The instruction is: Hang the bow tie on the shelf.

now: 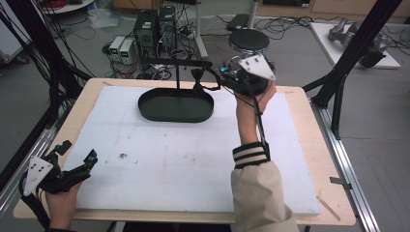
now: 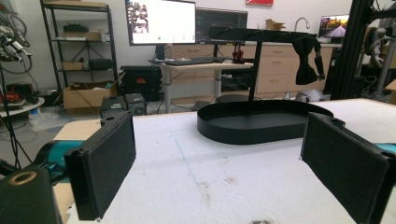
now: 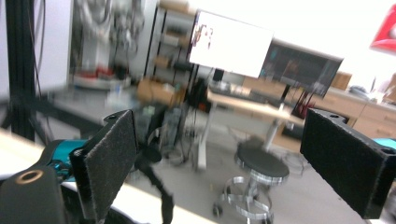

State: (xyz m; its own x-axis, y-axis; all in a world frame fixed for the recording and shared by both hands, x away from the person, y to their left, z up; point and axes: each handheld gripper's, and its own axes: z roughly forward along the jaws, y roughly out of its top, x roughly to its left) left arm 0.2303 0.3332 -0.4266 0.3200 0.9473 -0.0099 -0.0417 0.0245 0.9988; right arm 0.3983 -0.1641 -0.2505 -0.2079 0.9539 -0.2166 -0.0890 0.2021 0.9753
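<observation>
My left hand-held gripper (image 1: 77, 164) rests low at the near left corner of the table (image 1: 300, 104), its jaws spread wide with nothing between them; in the left gripper view the two black padded jaws stand well apart over the white foam board (image 1: 183, 159) that covers most of the wooden top. My right hand-held gripper (image 1: 227, 79) is raised at the far side, just to the right of the black metal stand with a horizontal bar (image 1: 176, 63); in the right gripper view its jaws are also wide apart and hold nothing. The stand's upright post rises from a shallow black oval tray (image 1: 176, 107) that sits on the far middle of the board, and I see nothing lying in that tray. A black bow tie (image 2: 306, 58) hangs from the right end of the bar, near my right gripper in the high view; whether they touch I cannot tell. A few small dark specks (image 1: 123, 155) mark the foam between my two hands. Beyond the table stand a round black stool (image 1: 248, 40), computer towers (image 1: 154, 29) and tangled cables on the floor. The right gripper view is blurred, so the dark shape at its lower middle is hard to make out.
</observation>
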